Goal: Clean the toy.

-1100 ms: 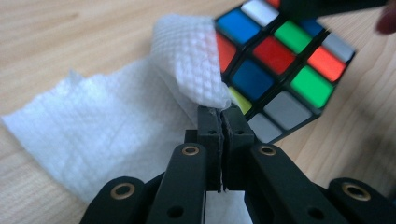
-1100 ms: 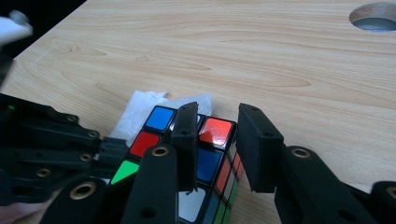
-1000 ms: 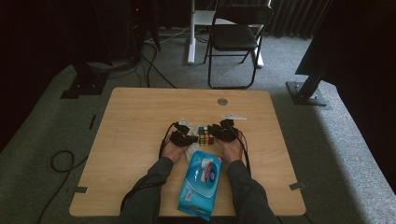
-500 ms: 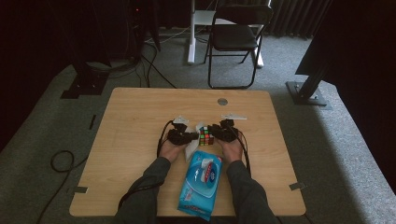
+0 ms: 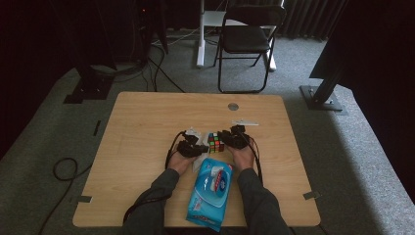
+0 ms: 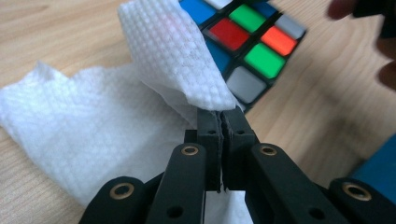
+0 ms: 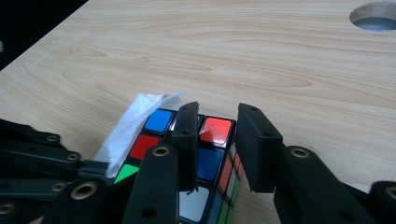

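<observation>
The puzzle cube (image 5: 215, 142) lies on the surface (image 5: 147, 122) between both tongs, the right tongs (image 7: 217, 140) clamped on its corner, the left tongs (image 6: 219, 122) pressed together on a white tissue (image 6: 93, 135) which drapes against the cube's side.

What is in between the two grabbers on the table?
The colourful puzzle cube sits between the left gripper and the right gripper in the high view. The left gripper view shows a white wipe pinched by the left one, draped against the cube.
</observation>
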Motion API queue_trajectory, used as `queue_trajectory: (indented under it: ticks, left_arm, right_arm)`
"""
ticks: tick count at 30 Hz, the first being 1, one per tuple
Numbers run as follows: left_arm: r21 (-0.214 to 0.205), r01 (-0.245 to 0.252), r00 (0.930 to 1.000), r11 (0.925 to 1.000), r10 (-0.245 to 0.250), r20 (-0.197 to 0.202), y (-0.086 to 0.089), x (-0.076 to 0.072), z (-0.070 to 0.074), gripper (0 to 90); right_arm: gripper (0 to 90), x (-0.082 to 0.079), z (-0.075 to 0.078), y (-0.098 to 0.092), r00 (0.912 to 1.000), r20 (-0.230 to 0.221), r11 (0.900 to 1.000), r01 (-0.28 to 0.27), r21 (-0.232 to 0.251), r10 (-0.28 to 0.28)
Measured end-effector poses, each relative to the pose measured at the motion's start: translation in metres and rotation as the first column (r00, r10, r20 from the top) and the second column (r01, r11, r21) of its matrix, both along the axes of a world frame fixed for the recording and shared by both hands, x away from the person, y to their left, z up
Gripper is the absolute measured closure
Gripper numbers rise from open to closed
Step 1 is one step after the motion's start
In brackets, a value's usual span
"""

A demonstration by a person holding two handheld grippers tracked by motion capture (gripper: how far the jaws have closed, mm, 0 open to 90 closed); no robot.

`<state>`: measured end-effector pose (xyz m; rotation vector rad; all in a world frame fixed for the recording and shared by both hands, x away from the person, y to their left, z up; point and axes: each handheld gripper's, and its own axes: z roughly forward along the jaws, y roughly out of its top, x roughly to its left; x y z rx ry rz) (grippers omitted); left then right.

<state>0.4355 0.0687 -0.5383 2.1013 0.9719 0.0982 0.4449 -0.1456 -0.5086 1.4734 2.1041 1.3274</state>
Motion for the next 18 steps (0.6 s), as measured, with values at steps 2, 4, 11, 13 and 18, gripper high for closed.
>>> queue_trajectory:
  ticks: [2,4,11,13,18]
  left_arm:
    - [0.002,-0.007,0.9999,1.0000,0.007,-0.008,0.000,0.002,-0.003,87.9]
    - [0.005,-0.009,0.9999,0.9999,0.010,-0.007,0.001,0.002,-0.001,87.8]
    - [-0.023,-0.045,0.9987,0.9987,0.046,0.021,0.017,0.007,0.014,87.7]
    - [-0.026,-0.058,0.9979,0.9980,0.059,0.027,0.022,0.010,0.018,87.8]
    - [-0.024,-0.072,0.9967,0.9971,0.072,0.038,0.024,0.015,0.023,87.7]
  right_arm:
    - [69.8,0.000,0.000,0.000,1.0000,0.000,1.0000,0.000,-0.001,0.000]
    - [69.8,0.000,0.000,0.000,1.0000,-0.001,1.0000,-0.001,0.000,0.001]
    - [69.8,0.000,0.000,-0.001,1.0000,0.001,1.0000,-0.007,-0.005,0.007]
    - [69.8,0.000,0.000,0.000,1.0000,0.001,1.0000,-0.007,-0.005,0.007]
    - [69.9,0.000,0.000,0.000,0.9996,0.004,0.9996,-0.029,-0.001,0.029]
